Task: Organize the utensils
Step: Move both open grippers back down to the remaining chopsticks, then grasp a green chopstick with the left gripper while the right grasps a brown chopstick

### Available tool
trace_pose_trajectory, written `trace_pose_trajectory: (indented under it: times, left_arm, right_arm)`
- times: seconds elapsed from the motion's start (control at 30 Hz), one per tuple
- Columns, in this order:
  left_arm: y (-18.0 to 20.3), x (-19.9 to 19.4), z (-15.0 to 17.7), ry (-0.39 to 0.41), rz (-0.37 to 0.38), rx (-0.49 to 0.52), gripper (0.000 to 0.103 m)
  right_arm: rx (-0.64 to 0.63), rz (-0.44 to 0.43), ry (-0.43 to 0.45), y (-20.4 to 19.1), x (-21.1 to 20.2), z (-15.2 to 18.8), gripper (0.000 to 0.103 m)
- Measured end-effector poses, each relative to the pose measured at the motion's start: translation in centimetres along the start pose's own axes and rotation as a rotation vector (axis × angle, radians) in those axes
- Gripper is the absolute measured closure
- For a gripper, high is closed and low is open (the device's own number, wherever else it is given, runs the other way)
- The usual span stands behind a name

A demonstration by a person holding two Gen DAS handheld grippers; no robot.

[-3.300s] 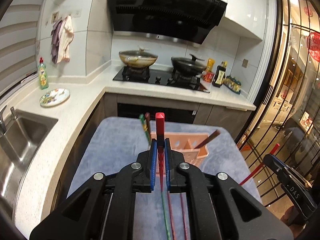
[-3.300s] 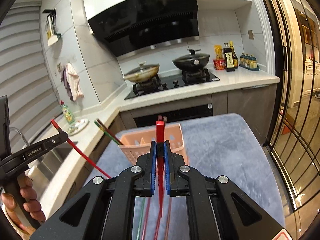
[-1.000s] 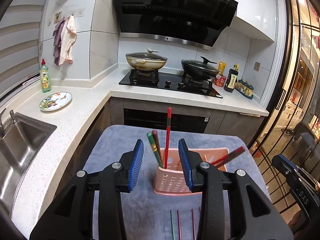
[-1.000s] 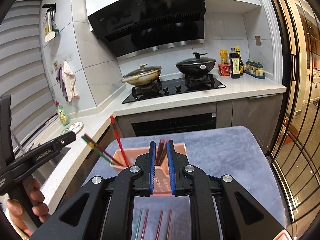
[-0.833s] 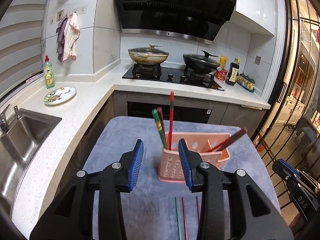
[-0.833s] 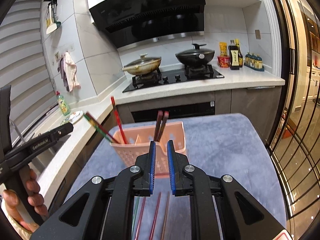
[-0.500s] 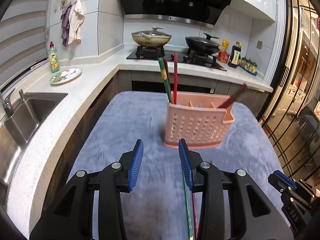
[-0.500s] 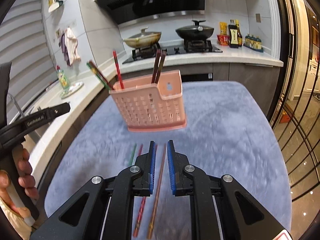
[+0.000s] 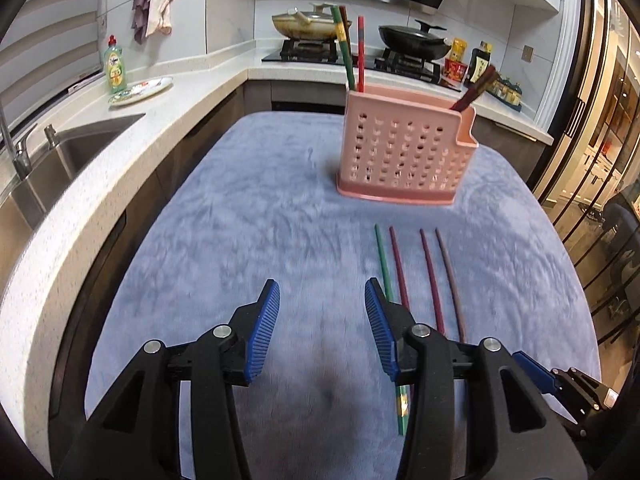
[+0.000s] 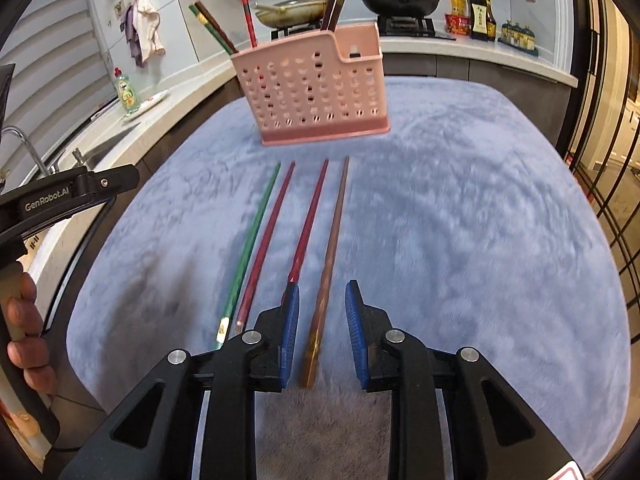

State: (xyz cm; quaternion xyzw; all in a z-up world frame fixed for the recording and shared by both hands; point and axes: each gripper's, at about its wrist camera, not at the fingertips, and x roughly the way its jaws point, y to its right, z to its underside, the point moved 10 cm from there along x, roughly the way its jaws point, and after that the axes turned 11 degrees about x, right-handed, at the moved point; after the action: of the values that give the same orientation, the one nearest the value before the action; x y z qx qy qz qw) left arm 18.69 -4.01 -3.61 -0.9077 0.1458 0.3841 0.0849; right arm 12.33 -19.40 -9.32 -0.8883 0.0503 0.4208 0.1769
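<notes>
A pink perforated utensil holder [image 9: 404, 148] [image 10: 316, 84] stands on the blue-grey mat and holds several chopsticks. Several chopsticks lie side by side on the mat in front of it: green [image 10: 250, 240], dark red [image 10: 266, 236], red [image 10: 308, 220] and brown [image 10: 330, 248]. My right gripper [image 10: 318, 320] is open low over the mat, its jaws on either side of the brown chopstick's near end. My left gripper [image 9: 322, 326] is open and empty, just left of the green chopstick [image 9: 382, 262].
The mat [image 9: 248, 216] covers a table beside a white counter with a sink [image 9: 52, 160], a plate [image 9: 140, 90] and a soap bottle [image 9: 115, 66]. A stove with pans [image 9: 312, 24] is at the back. Glass doors [image 9: 600, 120] are on the right.
Both grippers let go of red chopsticks in the holder, pulled back and dropped toward the mat. The right gripper has opened around the brown chopstick.
</notes>
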Motion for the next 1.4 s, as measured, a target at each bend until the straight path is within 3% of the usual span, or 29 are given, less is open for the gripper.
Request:
trace_pose_trajectory:
  times: [0.57, 0.87, 1.4]
  left_arm:
    - [0.6, 1.1, 4.6, -0.075, 0.002, 0.017, 0.054]
    - [1.9, 1.5, 6.1, -0.105, 0.022, 0.039, 0.048]
    - [6.1, 3.2, 8.6, -0.171, 0.091, 0.092, 0.042]
  right_arm:
    - [-0.007, 0.047, -0.046, 0.7, 2.5, 3.3, 0.079]
    - [0.023, 0.055, -0.037, 1.8, 2.3, 3.3, 0.096]
    - [0.058, 0.044, -0.04, 3.1, 1.5, 3.8, 0.096]
